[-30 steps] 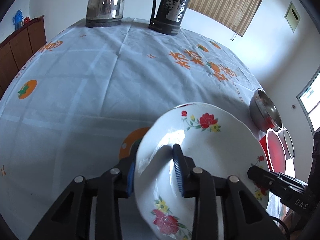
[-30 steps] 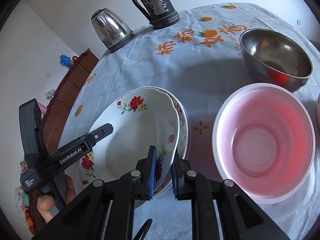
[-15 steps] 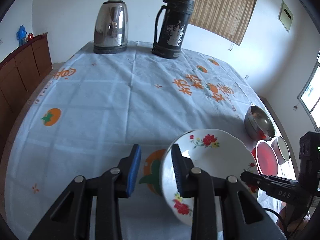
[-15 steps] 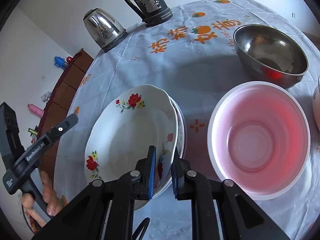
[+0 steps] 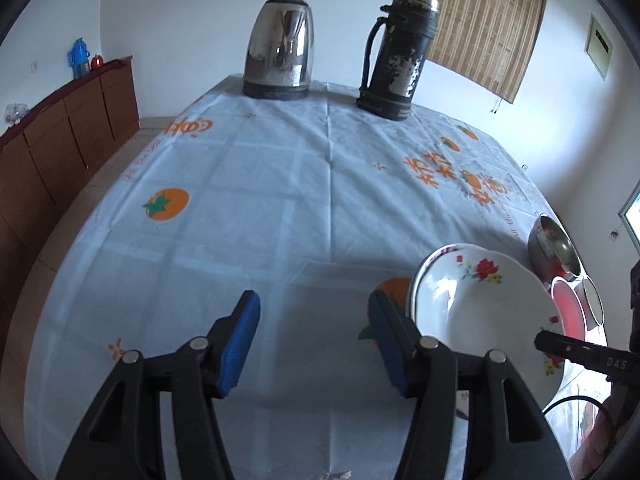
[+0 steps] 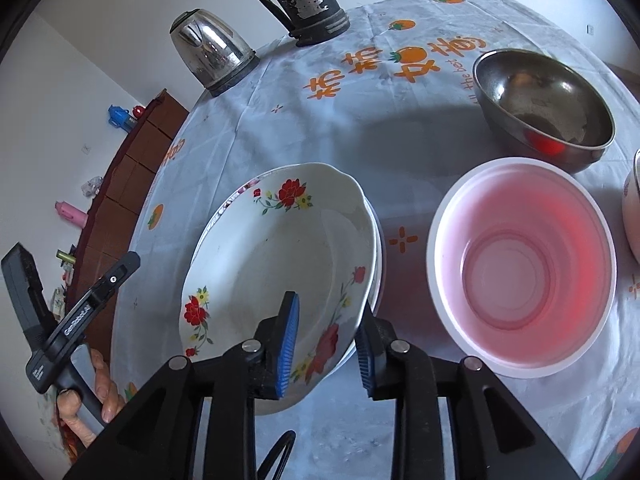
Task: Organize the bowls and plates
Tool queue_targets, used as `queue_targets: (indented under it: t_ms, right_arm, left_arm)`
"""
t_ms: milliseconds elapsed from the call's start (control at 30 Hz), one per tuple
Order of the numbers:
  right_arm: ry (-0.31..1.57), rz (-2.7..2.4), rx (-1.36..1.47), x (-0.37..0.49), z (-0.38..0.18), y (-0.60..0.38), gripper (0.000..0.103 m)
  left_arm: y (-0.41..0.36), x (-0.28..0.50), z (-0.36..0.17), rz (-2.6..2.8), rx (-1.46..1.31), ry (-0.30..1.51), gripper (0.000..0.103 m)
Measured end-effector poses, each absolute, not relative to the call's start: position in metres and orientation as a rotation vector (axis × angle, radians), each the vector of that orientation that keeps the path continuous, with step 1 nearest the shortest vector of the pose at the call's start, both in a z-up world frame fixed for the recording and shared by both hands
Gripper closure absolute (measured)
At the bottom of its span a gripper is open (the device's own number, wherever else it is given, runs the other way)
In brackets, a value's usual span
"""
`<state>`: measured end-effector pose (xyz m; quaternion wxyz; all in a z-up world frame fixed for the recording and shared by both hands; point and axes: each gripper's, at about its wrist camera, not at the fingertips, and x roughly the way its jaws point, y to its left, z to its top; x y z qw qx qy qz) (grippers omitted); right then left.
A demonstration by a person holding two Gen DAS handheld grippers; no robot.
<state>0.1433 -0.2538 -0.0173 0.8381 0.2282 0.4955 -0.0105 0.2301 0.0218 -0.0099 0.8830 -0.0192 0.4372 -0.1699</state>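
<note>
White walls (image 5: 192, 20), bamboo blind (image 5: 480, 20), brown cabinets (image 5: 60, 132) w/ bottles.

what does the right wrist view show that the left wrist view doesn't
Only the right wrist view: the pink bowl's whole inside, the hand holding the left gripper, and the right gripper opening astride the floral plate's rim.

Only the left wrist view: the blind and the left gripper opening over bare cloth, nothing between its fingers.

Both: the plate, steel bowl, kettle, flask.
</note>
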Motion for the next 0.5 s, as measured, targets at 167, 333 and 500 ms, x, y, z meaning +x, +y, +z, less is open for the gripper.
queue_targets:
  t_ms: [167, 333, 500]
  right_arm:
    - [1.050, -0.084, 0.377, 0.142, -0.012, -0.250, 0.057]
    - [1.020, -0.092, 0.321, 0.143, -0.009, -0.250, 0.056]
    - [0.901, -0.118, 0.237, 0.129, 0.010, -0.240, 0.056]
  left_arm:
    - [0.019, 0.230, -0.017, -0.353, -0.037, 0.914, 0.046]
    - [0.021, 0.229, -0.012, -0.357, -0.052, 0.906, 0.046]
    - [0.024, 0.224, -0.004, -0.350, -0.050, 0.881, 0.046]
